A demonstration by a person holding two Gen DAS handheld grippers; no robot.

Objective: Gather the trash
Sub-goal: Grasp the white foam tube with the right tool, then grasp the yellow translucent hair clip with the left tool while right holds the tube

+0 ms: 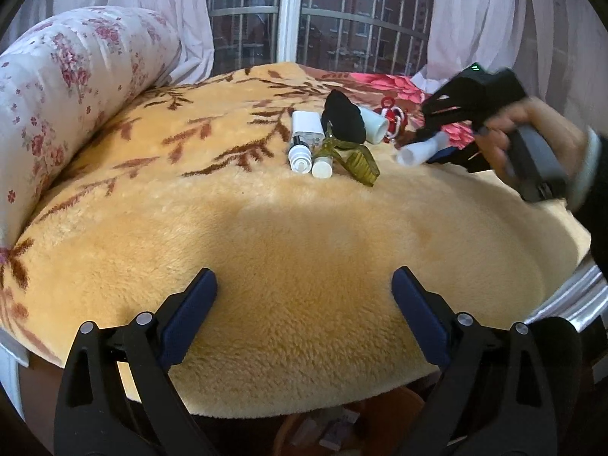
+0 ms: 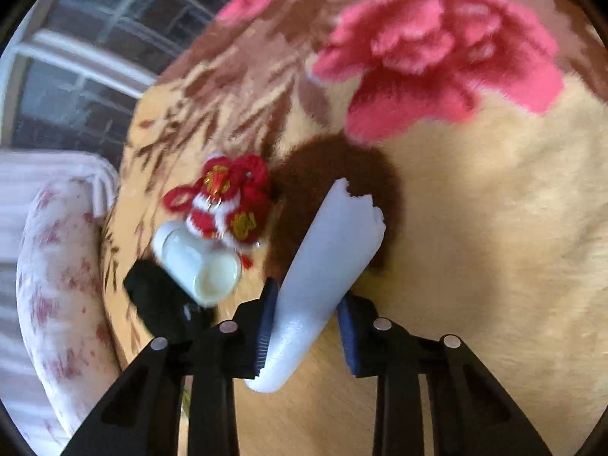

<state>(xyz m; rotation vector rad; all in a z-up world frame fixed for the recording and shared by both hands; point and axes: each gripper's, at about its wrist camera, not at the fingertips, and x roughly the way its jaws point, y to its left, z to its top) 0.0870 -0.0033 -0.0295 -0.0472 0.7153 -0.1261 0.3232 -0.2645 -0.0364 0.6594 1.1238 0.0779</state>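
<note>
A torn white foam piece (image 2: 326, 266) lies between the pads of my right gripper (image 2: 307, 296), which is shut on it just above the blanket. In the left wrist view the same gripper (image 1: 429, 148) holds the white piece (image 1: 418, 151) at the right of a cluster: a white box (image 1: 306, 125), a small spray bottle (image 1: 298, 155), a white-capped tube (image 1: 322, 165), an olive hair clip (image 1: 353, 159), a black item (image 1: 342, 117), a white jar (image 1: 374, 125) and a red knitted ornament (image 1: 393, 114). My left gripper (image 1: 304, 288) is open over bare blanket, nothing between its fingers.
A yellow plush blanket (image 1: 266, 228) with brown leaves and red flowers covers the bed. A floral bolster (image 1: 68, 87) lies along the left. Window and curtains stand behind. A brownish container (image 1: 342, 429) shows below the bed's front edge. A person's hand (image 1: 532, 133) holds the right gripper.
</note>
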